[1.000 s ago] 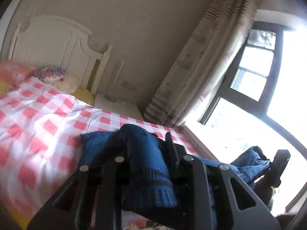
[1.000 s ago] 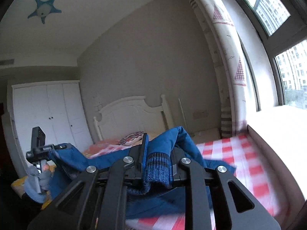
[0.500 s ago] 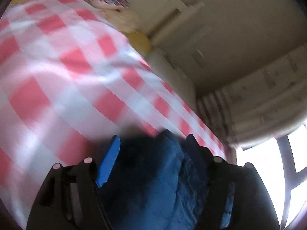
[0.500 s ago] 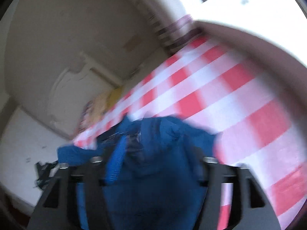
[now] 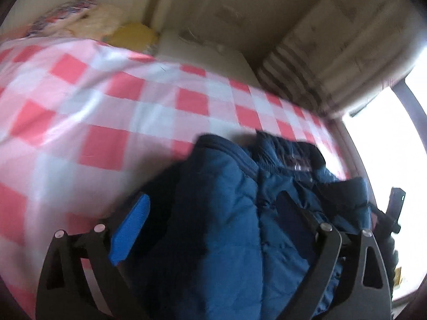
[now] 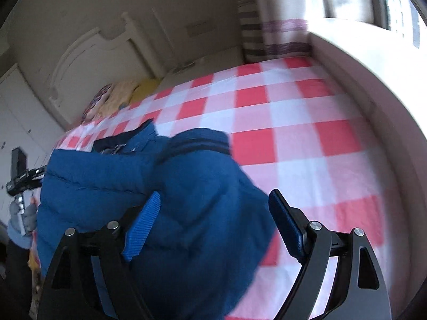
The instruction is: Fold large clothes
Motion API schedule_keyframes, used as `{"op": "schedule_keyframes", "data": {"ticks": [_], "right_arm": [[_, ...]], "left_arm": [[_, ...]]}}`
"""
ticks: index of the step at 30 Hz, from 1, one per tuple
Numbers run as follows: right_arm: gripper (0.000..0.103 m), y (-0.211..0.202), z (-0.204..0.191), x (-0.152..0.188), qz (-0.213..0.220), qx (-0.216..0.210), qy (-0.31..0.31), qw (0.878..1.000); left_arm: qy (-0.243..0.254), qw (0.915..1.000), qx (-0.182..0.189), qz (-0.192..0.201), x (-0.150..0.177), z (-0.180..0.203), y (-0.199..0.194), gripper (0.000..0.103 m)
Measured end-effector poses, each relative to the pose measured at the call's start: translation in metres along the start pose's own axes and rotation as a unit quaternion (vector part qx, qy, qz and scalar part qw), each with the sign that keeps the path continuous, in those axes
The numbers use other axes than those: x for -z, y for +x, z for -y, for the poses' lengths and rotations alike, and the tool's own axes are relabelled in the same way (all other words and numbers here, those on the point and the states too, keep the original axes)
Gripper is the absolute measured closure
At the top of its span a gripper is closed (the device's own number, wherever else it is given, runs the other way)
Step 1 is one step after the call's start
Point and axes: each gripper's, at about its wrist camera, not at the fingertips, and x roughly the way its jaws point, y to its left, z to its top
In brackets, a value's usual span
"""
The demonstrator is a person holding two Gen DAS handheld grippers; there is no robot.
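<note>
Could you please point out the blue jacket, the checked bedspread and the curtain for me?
jacket [image 6: 112, 186]: right wrist view, on its quilted body.
bedspread [image 6: 307, 138]: right wrist view, on a bare pink check.
curtain [image 5: 333, 61]: left wrist view, on its striped lower folds.

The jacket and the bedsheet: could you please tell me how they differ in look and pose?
The jacket is plain dark blue; the bedsheet is red-and-white checked. The jacket is puffy, quilted and bunched in a heap; the bedsheet lies spread flat. The jacket rests on top, the bedsheet beneath. Both are fabric.
</note>
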Motion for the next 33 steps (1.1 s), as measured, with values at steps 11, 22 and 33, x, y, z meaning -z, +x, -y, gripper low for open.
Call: {"op": "schedule_keyframes", "data": {"ticks": [11,22,33], "right_arm": [[0.094,-0.154,-0.074,0.022,0.187,0.031,-0.13,0.973],[0.094,-0.116,-0.027,-0.072,0.128,-0.04,0.015,0.991],[0.004,-0.009,0.018,0.004,0.02,-0.036,0.038,0.998]], "left_arm": [[0.061,0.9897,-0.013,0.129,0.043,0.045,-0.113,0.097],[-0.01,0.9972,-0.072,0.013,-0.026,0.042,-0.036,0.094],[-0.077,0.9957,-0.049,0.011,0.006,-0.029,0.012,0.023]]}}
